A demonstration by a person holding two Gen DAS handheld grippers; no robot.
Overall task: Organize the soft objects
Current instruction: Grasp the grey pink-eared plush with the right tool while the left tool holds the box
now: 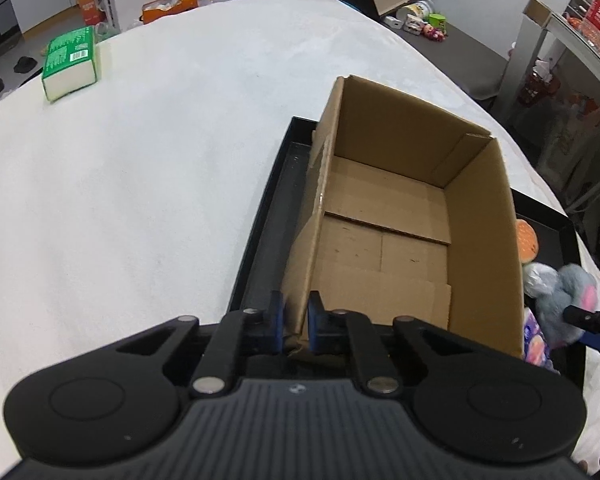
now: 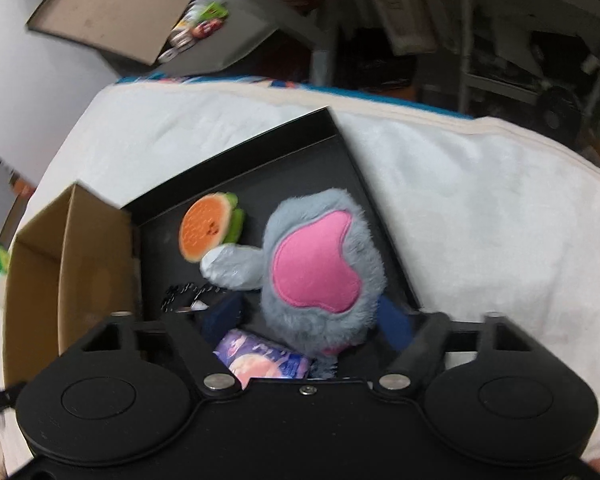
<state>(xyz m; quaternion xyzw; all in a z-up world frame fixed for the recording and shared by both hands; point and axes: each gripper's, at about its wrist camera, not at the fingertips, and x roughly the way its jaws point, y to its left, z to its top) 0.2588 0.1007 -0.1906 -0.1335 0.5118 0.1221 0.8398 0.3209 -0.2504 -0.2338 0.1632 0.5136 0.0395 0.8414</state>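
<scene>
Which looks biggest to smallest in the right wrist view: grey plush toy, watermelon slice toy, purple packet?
1. grey plush toy, clearly the largest, standing between the fingers of the right hand-held gripper.
2 and 3. watermelon slice toy and purple packet: unsure, since the packet is half hidden and nearer the camera.

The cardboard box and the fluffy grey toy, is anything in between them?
In the right wrist view, a watermelon-slice plushie lies between the cardboard box and the grey plush toy, on the black tray.
</scene>
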